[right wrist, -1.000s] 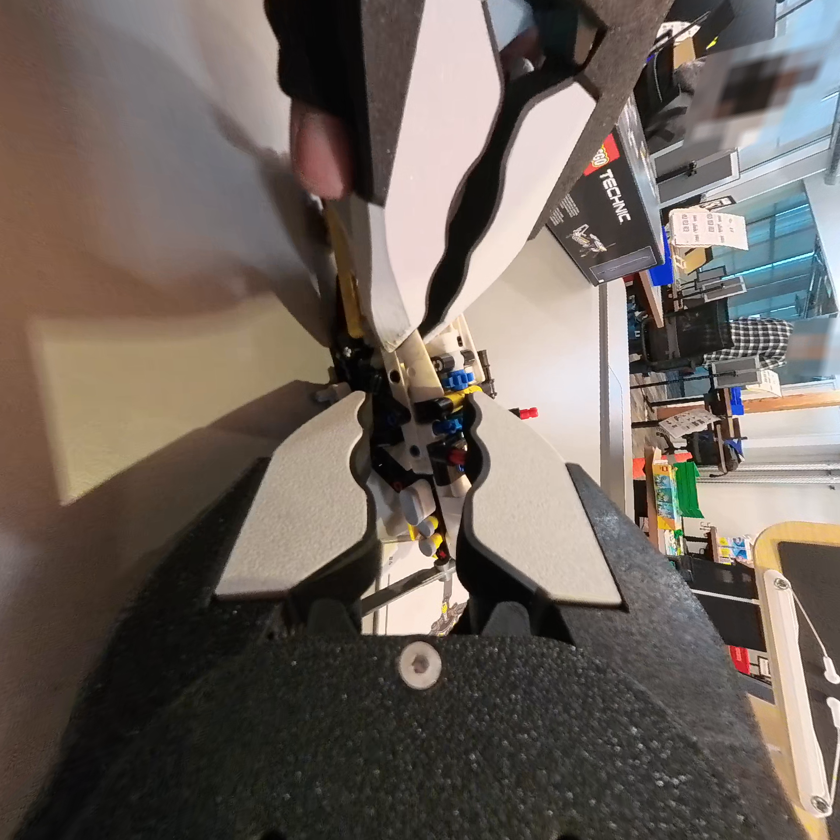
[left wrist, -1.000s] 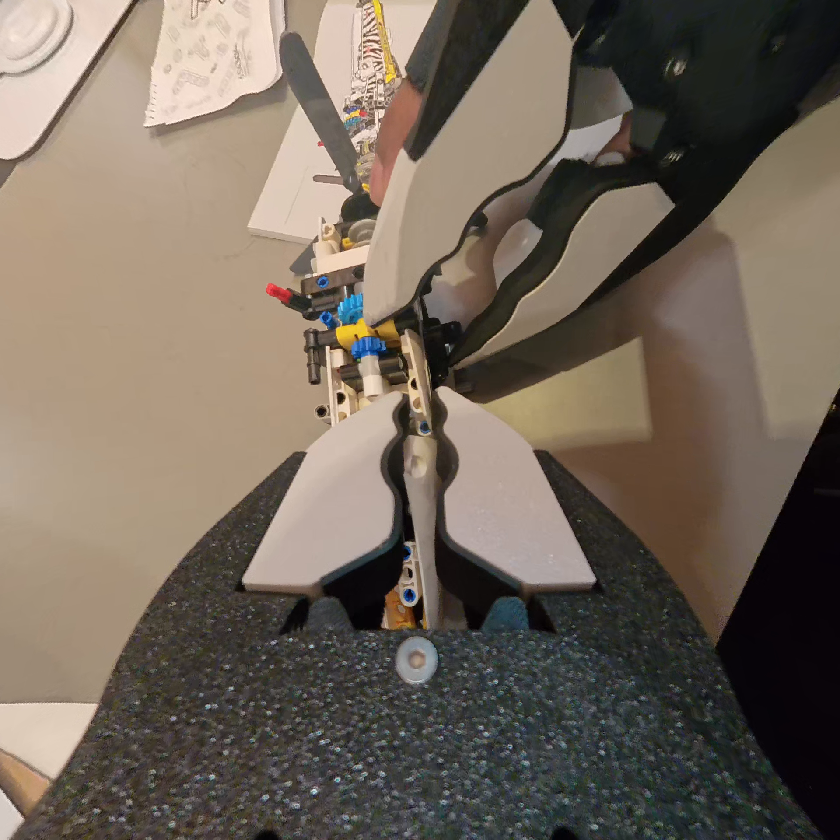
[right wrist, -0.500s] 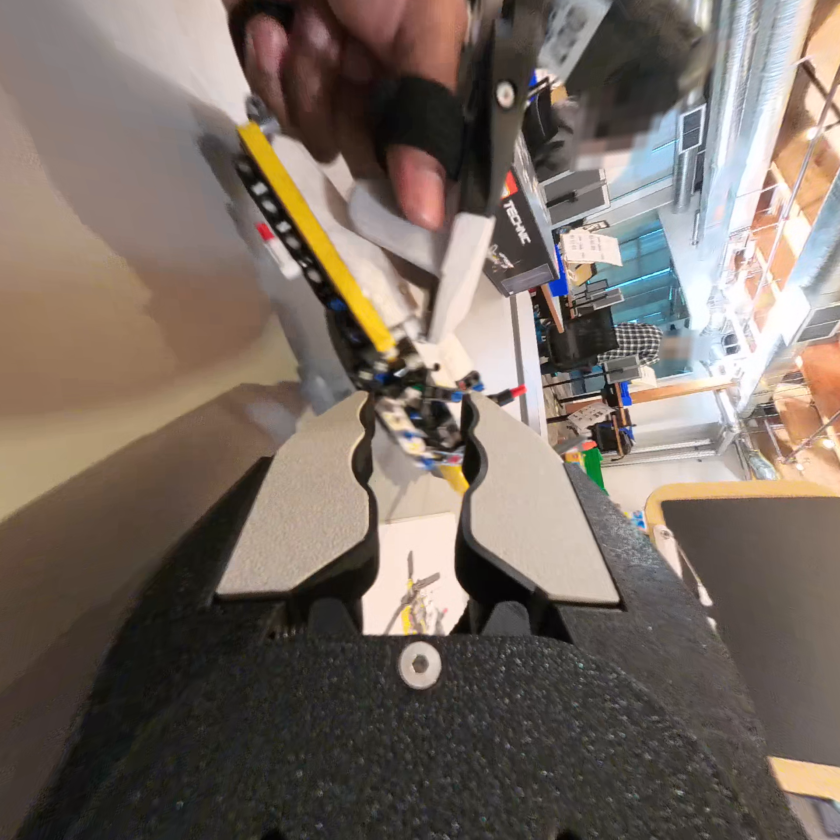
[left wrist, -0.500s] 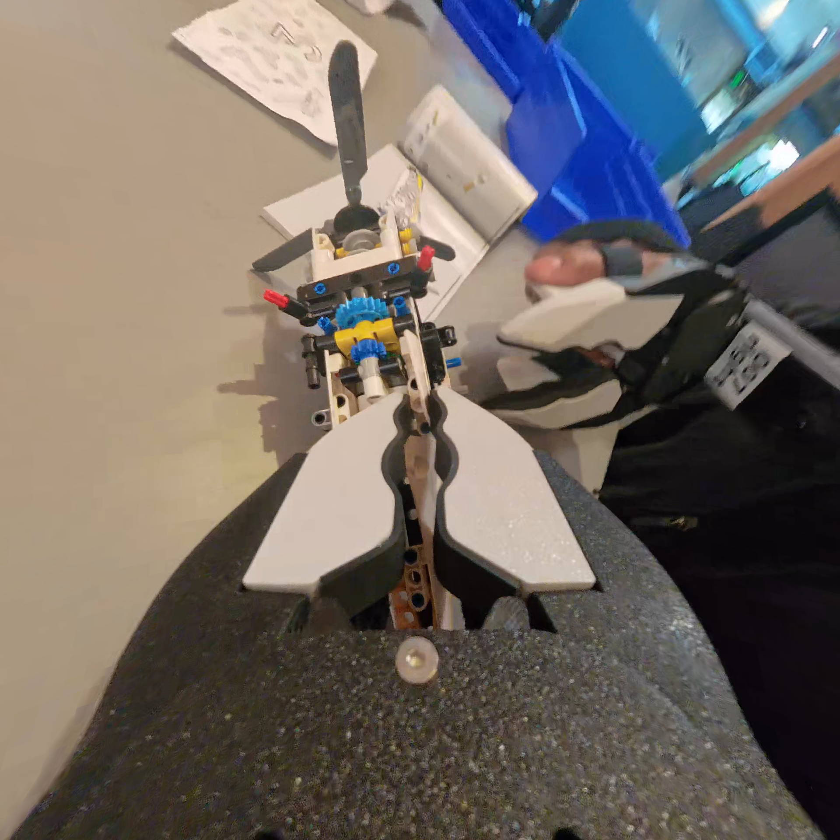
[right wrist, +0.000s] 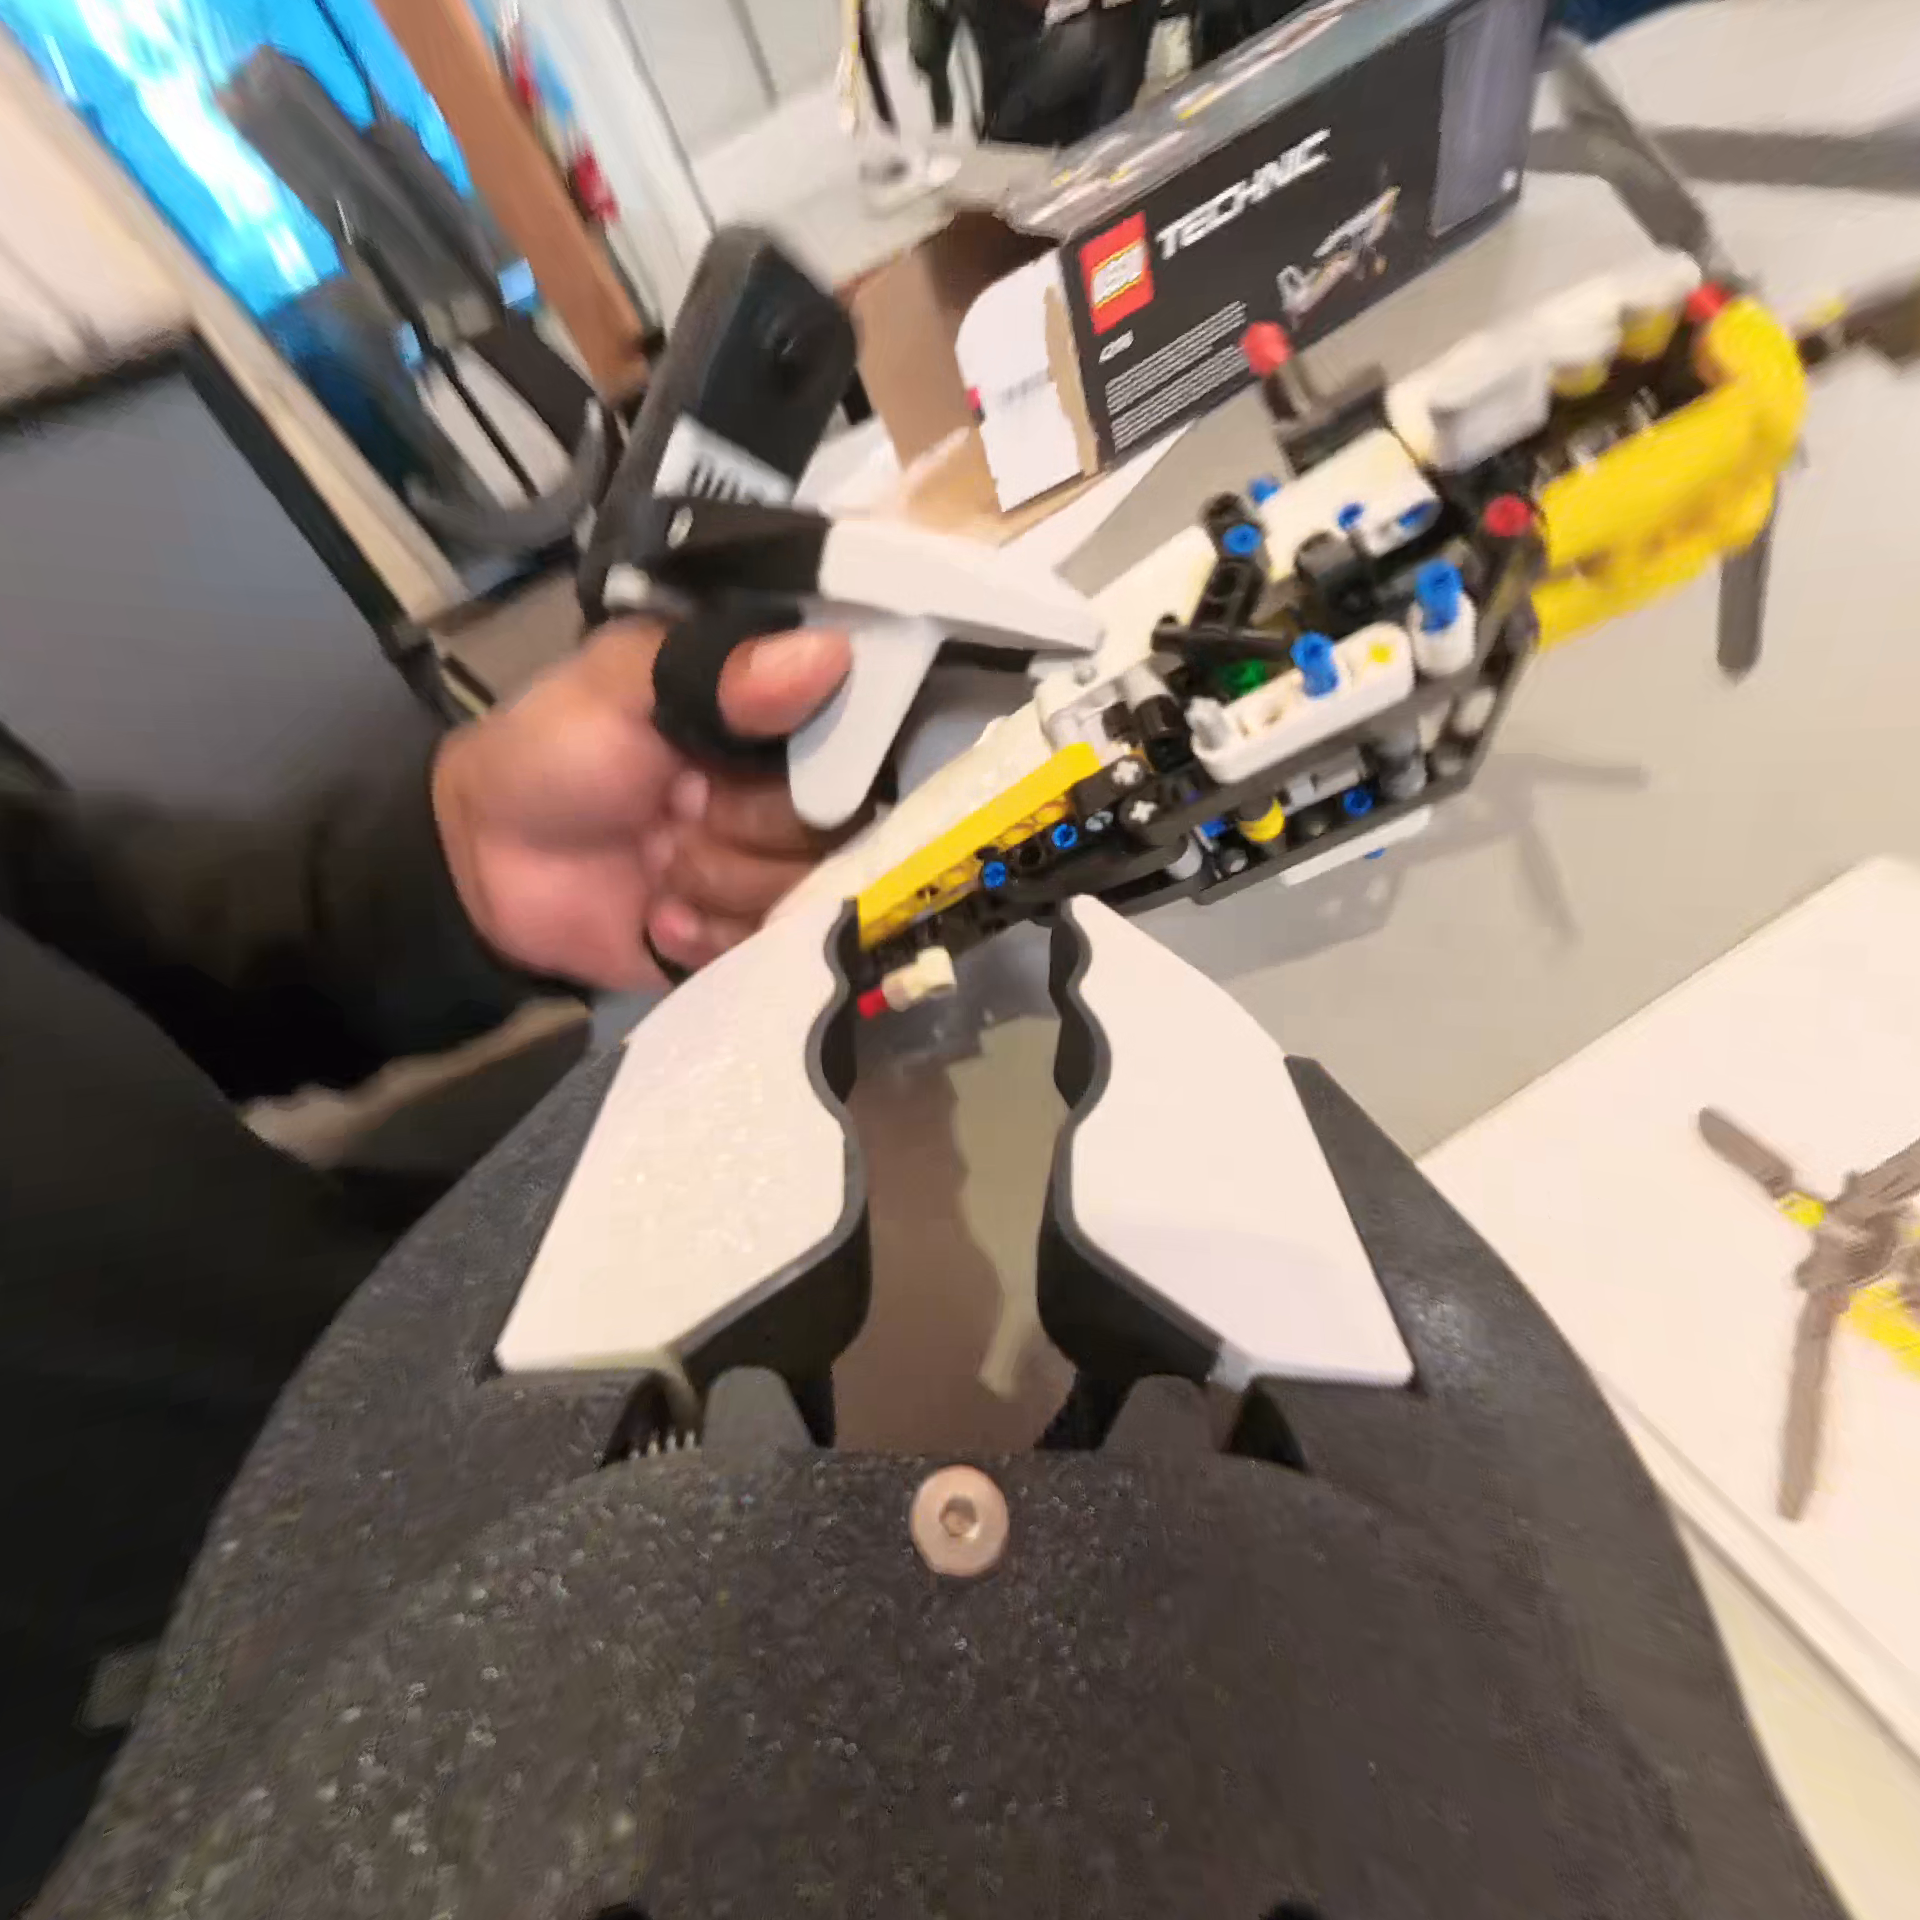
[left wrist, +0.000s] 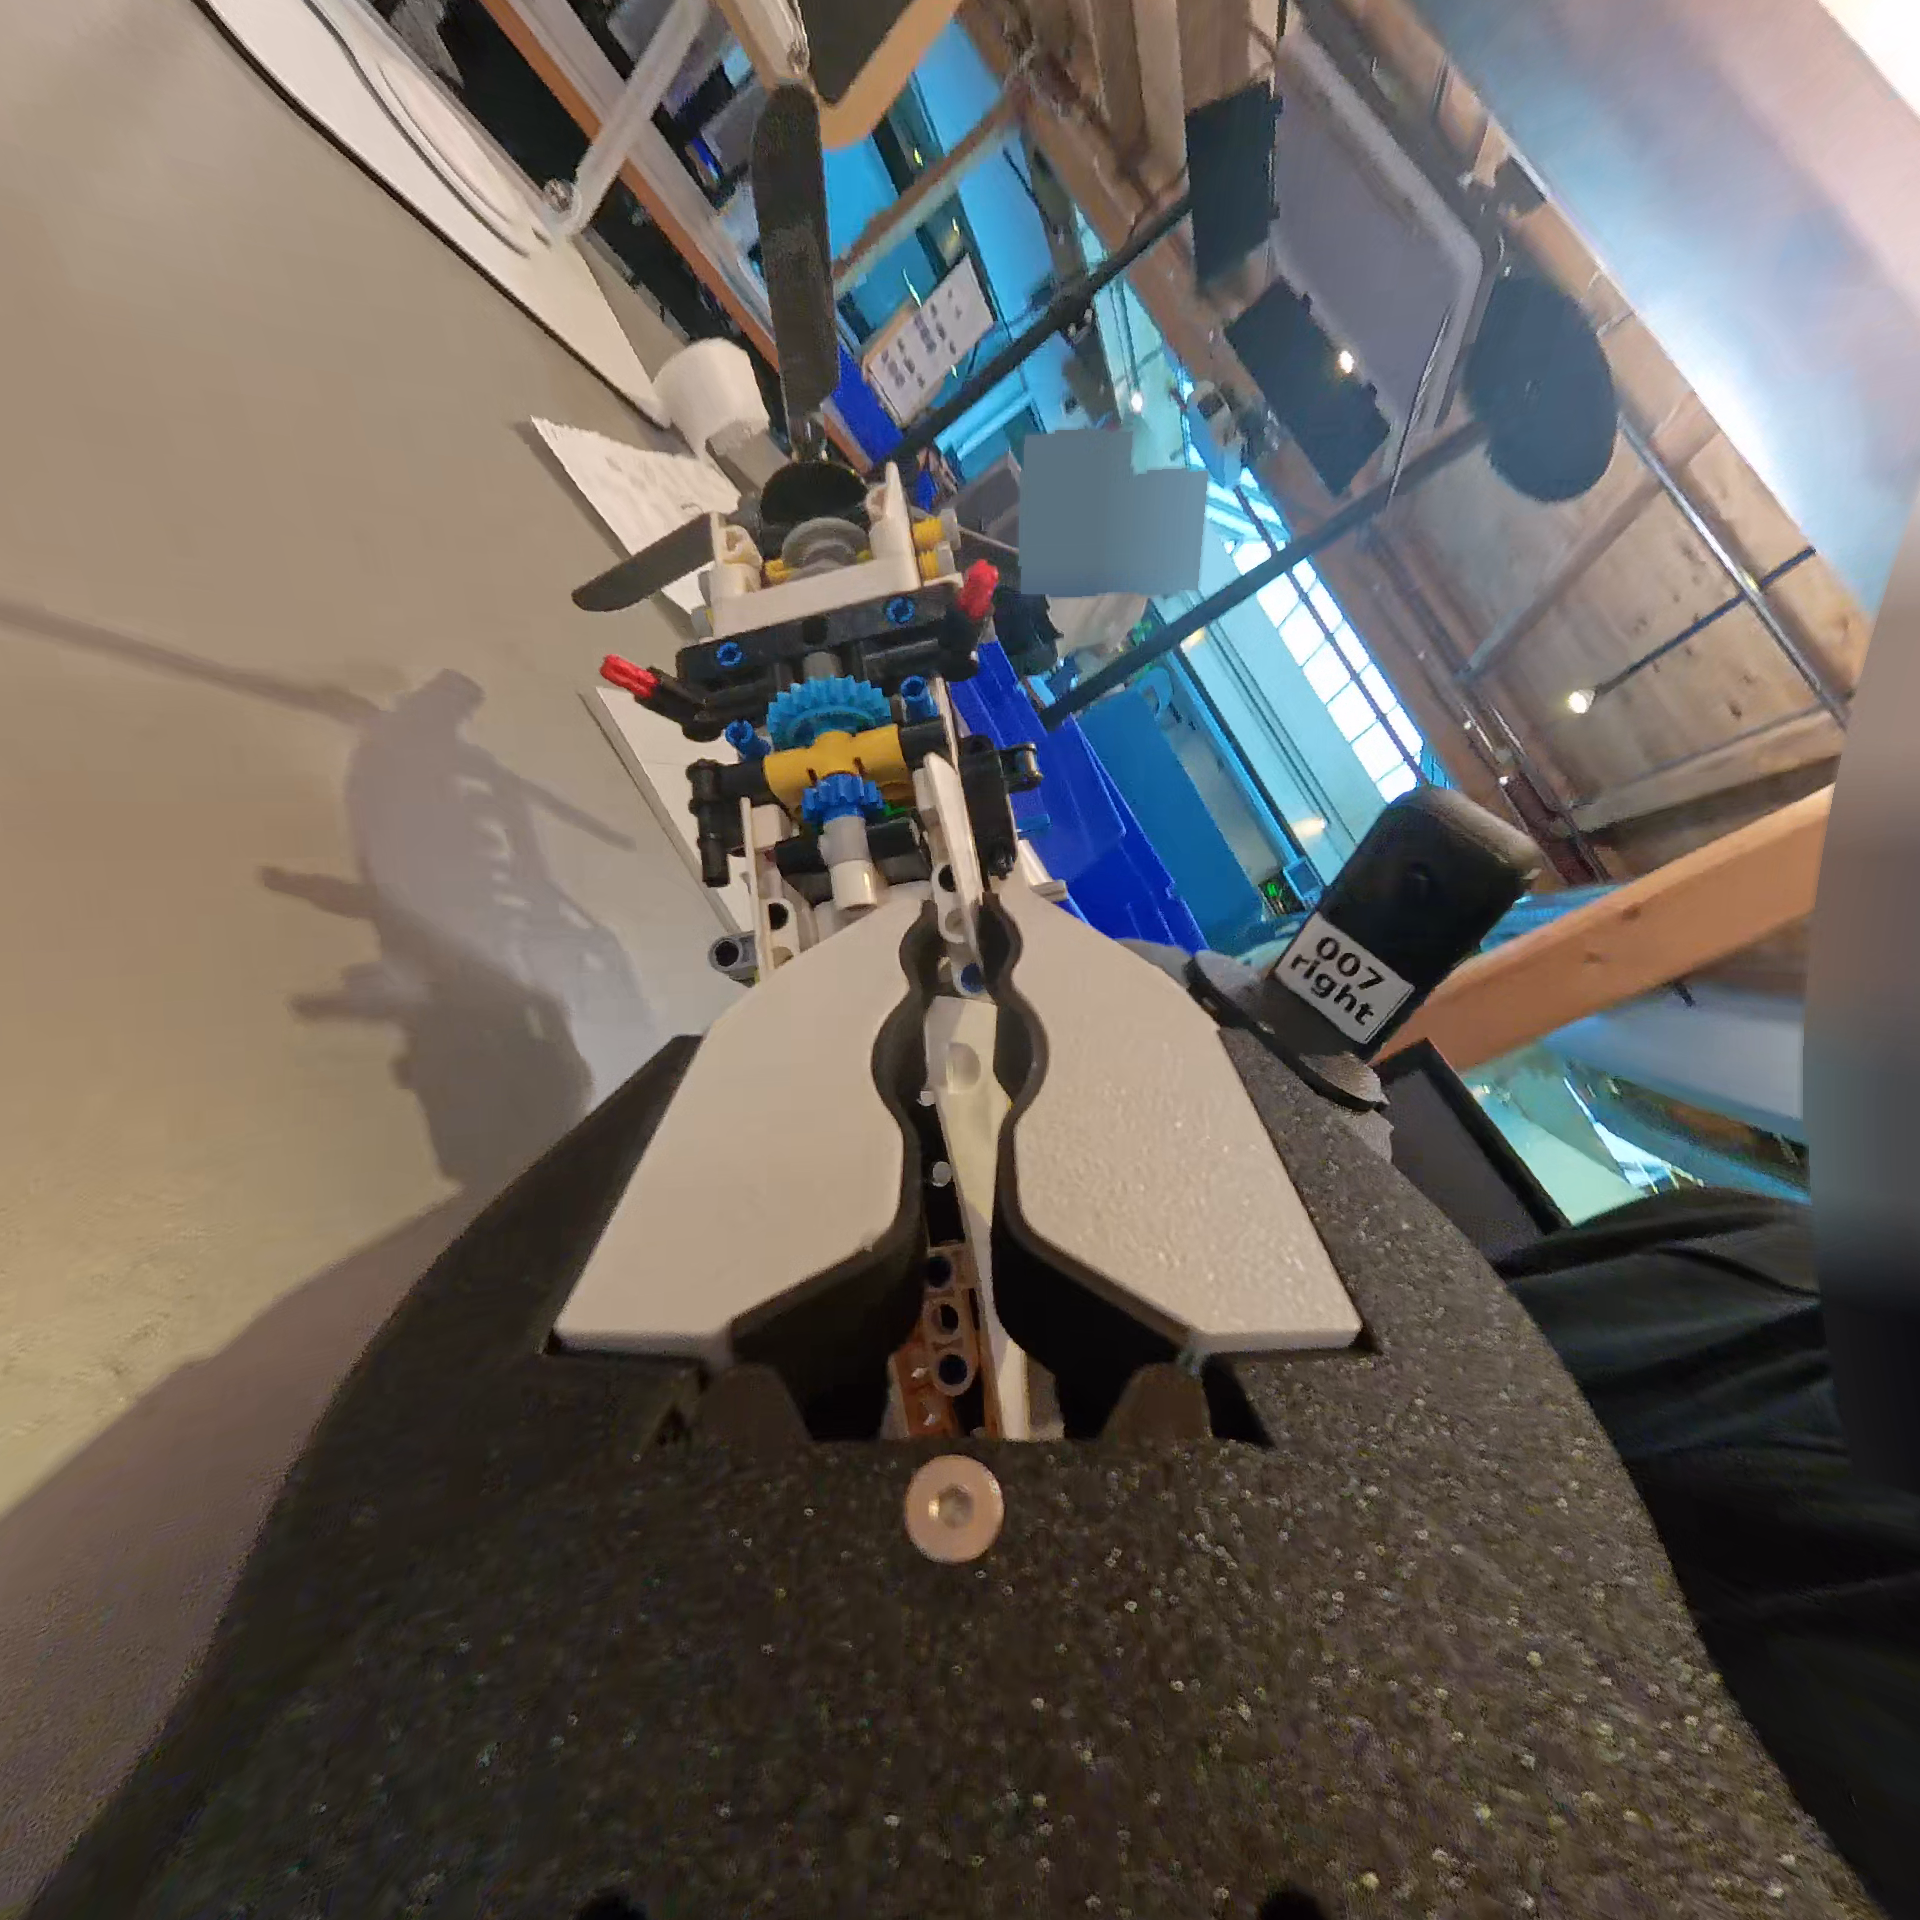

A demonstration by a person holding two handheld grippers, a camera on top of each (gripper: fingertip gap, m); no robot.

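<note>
A brick-built helicopter model (left wrist: 831, 727) is pinched at its white tail beam by the left gripper (left wrist: 958, 940).

In the left wrist view the model stands at frame centre above the grey table (left wrist: 208, 727), rotor blade (left wrist: 792, 239) toward the top edge. In the right wrist view the right gripper (right wrist: 954, 914) is seen spread in the lower middle, the model's yellow tail end (right wrist: 966, 883) at its tips, unclamped; a black box (right wrist: 1278, 260) lies at upper right, a booklet (right wrist: 1662, 1195) at lower right.
</note>
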